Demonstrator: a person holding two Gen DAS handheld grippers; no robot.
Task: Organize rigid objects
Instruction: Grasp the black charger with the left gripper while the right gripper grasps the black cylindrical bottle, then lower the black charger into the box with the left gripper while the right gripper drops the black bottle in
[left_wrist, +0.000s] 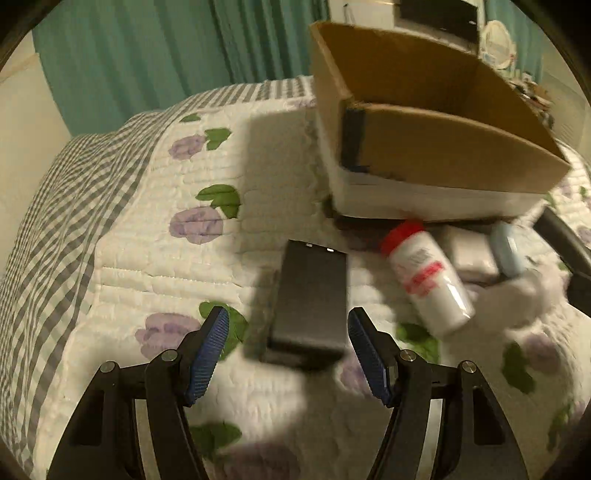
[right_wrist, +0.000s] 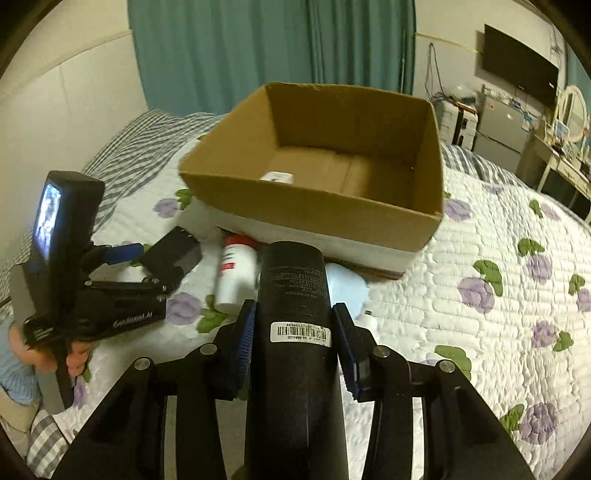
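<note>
An open cardboard box (left_wrist: 436, 147) stands on the bed; it also shows in the right wrist view (right_wrist: 314, 206), holding only a small white label. A flat black box (left_wrist: 310, 299) lies between the fingers of my open left gripper (left_wrist: 288, 332), not gripped. A white bottle with a red cap (left_wrist: 428, 280) lies to its right, beside a pale blue object (left_wrist: 508, 254). My right gripper (right_wrist: 293, 325) is shut on a black cylindrical bottle (right_wrist: 291, 295) with a barcode label, held in front of the cardboard box. The left gripper (right_wrist: 122, 273) shows at the left of the right wrist view.
The bed is covered by a white quilt with purple flowers (right_wrist: 498, 295) and a grey checked border (left_wrist: 74, 206). Teal curtains (right_wrist: 258, 48) hang behind. A desk, mirror and appliances (right_wrist: 517, 125) stand at the far right.
</note>
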